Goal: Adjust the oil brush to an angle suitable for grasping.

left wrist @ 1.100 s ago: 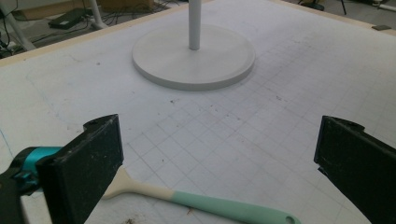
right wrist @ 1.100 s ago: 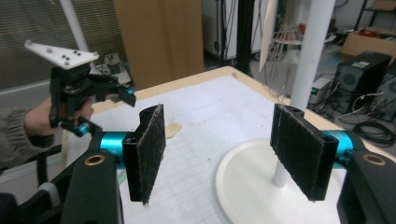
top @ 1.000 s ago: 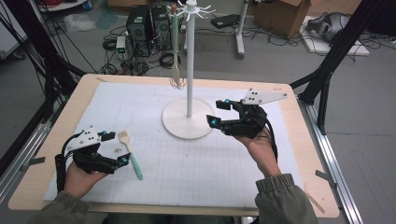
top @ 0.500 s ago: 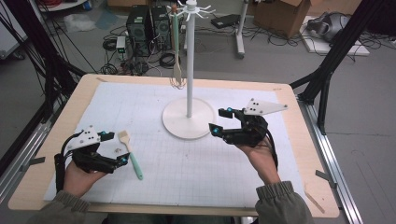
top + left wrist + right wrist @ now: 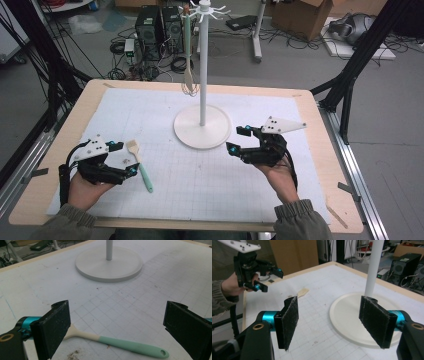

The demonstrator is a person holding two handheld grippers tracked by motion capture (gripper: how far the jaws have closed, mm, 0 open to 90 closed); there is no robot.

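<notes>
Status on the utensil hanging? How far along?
Done: one whisk hangs on the stand. In hand: nothing; the left gripper sits open beside the brush on the mat, the right gripper is open near the stand's base. Left: grasp and hang the brush.

between my left gripper (image 5: 131, 165) and my right gripper (image 5: 239, 141) the white mat (image 5: 200, 175) lies open, room to pass either way. the brush (image 5: 140, 165) lies flat just beside my left gripper, under its spread jaws. the stand's round base (image 5: 202, 132) and pole (image 5: 203, 75) block the way just ahead of my right gripper; a whisk (image 5: 189, 82) hangs beside the pole.
</notes>
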